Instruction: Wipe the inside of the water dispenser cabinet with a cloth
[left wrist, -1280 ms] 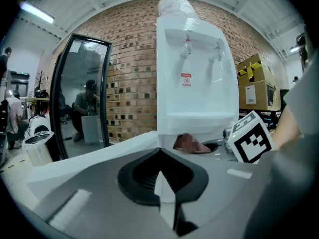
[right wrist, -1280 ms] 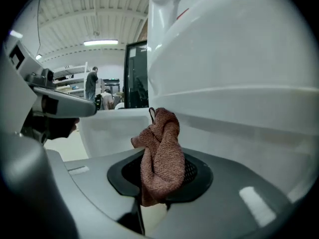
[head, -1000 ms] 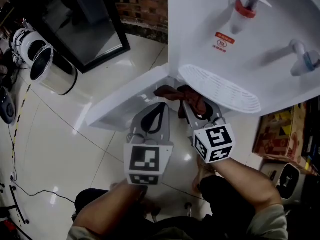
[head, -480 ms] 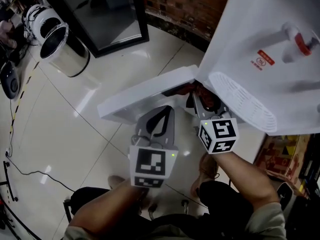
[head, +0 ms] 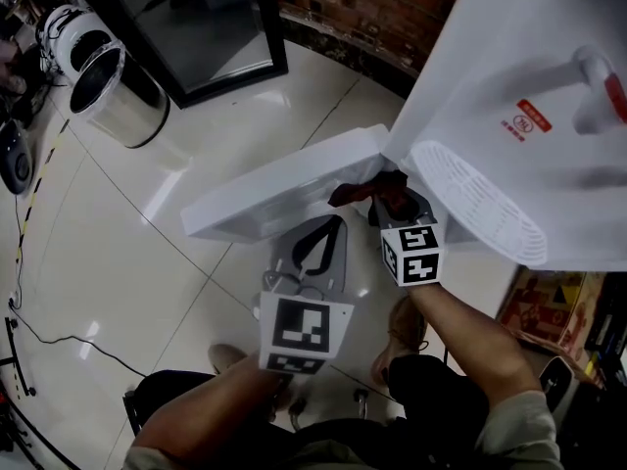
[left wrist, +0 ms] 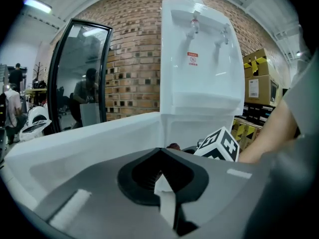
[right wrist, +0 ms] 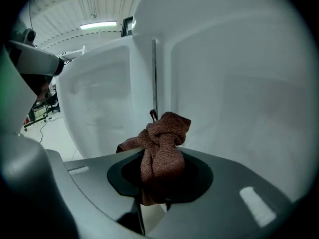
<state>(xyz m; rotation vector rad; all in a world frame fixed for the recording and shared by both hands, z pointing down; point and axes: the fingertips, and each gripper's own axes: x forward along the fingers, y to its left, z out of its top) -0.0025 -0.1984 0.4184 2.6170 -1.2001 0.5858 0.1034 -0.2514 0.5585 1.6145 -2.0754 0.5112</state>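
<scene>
One cloth (right wrist: 162, 151), seemingly soft and light, is clamped mid-bunch by the right gripper (right wrist: 160, 183), floppy end ahead of the jaws; left gripper (left wrist: 162, 178) is closed on nothing.

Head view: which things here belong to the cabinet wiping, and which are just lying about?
Job:
- brown cloth, clamped in the right gripper
- water dispenser
- open cabinet door

Lying about:
- steel bin
- black-framed glass panel
- cardboard box
- left gripper, shut and empty
</scene>
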